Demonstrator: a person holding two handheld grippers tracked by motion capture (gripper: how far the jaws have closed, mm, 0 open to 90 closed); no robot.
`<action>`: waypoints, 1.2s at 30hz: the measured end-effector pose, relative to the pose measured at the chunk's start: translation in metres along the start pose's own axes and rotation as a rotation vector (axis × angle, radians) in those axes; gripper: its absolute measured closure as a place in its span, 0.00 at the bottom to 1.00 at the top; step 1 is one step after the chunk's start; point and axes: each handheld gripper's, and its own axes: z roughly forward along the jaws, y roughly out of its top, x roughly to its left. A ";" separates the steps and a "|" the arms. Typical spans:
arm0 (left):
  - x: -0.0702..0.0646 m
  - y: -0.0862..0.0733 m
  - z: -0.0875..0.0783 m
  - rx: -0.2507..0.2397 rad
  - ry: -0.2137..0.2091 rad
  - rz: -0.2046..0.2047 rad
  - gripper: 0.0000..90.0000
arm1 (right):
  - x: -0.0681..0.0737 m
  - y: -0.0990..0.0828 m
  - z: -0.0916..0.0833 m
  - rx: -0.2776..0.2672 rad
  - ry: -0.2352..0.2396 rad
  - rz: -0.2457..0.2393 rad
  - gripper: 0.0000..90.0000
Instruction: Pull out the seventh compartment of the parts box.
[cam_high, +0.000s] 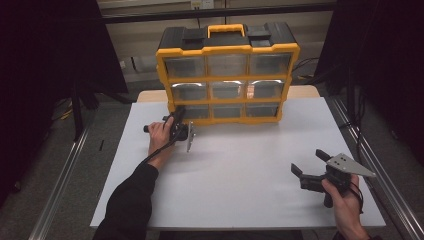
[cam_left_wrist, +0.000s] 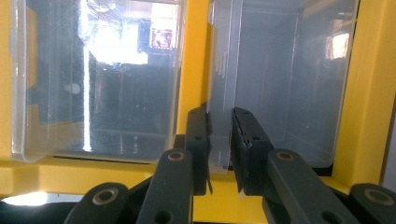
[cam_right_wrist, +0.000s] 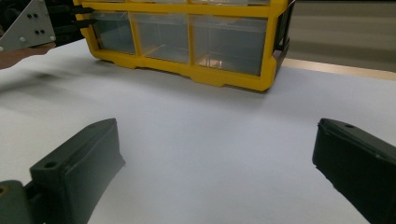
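No legible text, label or number anywhere.

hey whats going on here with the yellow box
A person at a white table works on a yellow and black drawer organizer with a tool in each hand. The left tool is shut on the front tab of a clear drawer in the bottom row, at the organizer's left end, apparently ready to pull it out. The right tool rests open over the table near the person, holding nothing, well away from the organizer.
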 end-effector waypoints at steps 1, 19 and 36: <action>0.000 0.000 0.000 -0.011 0.018 -0.007 0.87 | 0.000 0.000 0.000 -0.001 -0.001 -0.002 0.01; -0.001 -0.001 -0.006 -0.043 0.032 -0.055 0.87 | 0.000 0.000 -0.001 -0.001 0.000 0.003 0.01; -0.004 0.000 -0.012 -0.064 0.041 -0.056 0.87 | 0.000 0.000 -0.001 -0.002 0.001 0.010 0.01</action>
